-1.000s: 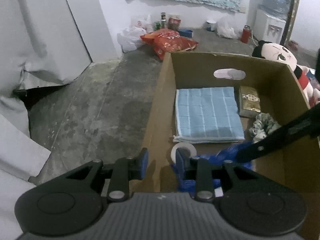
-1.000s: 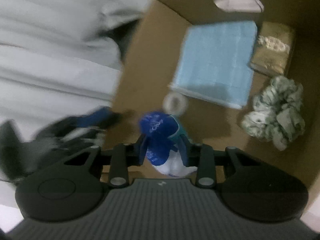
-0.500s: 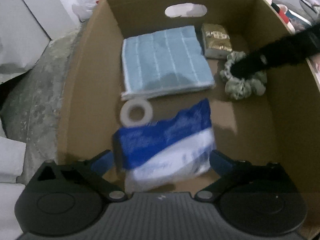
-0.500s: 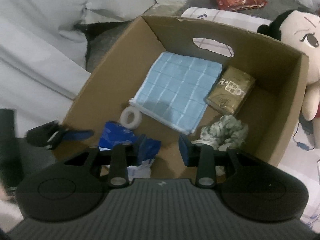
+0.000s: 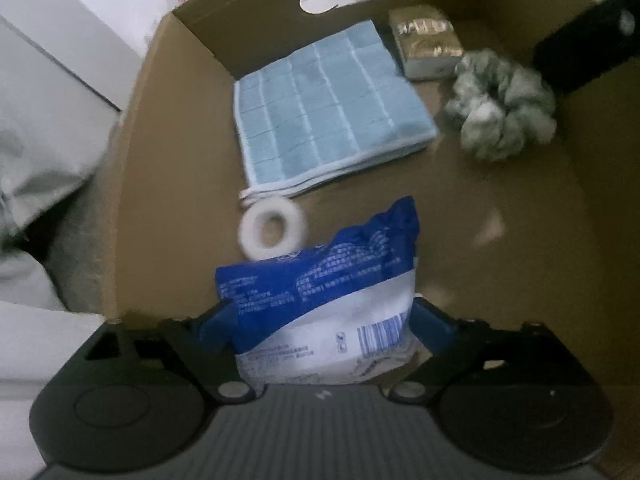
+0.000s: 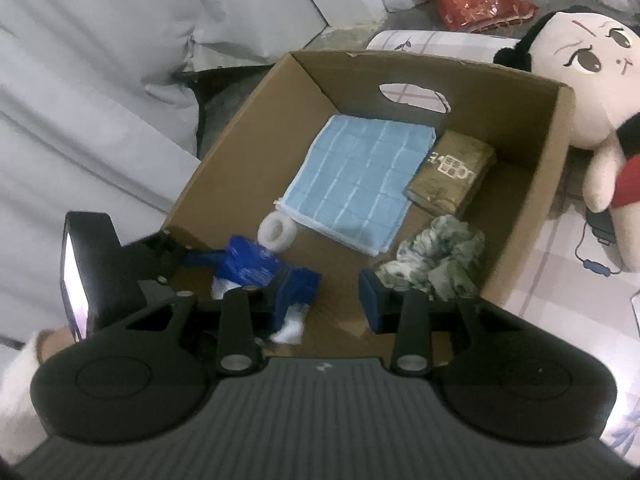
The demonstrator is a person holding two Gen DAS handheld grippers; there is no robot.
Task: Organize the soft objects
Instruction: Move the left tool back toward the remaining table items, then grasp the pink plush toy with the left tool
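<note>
1. The cardboard box (image 5: 172, 208) is the collecting bin, and the step in hand looks like settling one more soft item in its near end. As I judge it, the next move calls for setting that item on the bare floor of the box and then letting go cleanly, without dragging it over its neighbours
2. A plush doll (image 6: 576, 80) lies outside the box, beside its far right wall, probably waiting its turn
3. A folded blue towel (image 5: 328, 108) lies flat against the far wall
4. The blue-and-white packet (image 5: 316, 280) – the item being handled – sits in the near left part of the box, puffy and creased, its top edge crumpled
5. The left tongs (image 5: 320, 320) stand wide and have just been closing on the packet, pads against its two sides
6. The right tongs (image 6: 340, 292) hover above the box, slightly parted, with nothing between them
7. A green-and-white scrunchie (image 5: 504, 104) and a gold pack (image 5: 428, 36) lie right of the towel
8. A white tape roll (image 5: 272, 228) lies just beyond the packet
</note>
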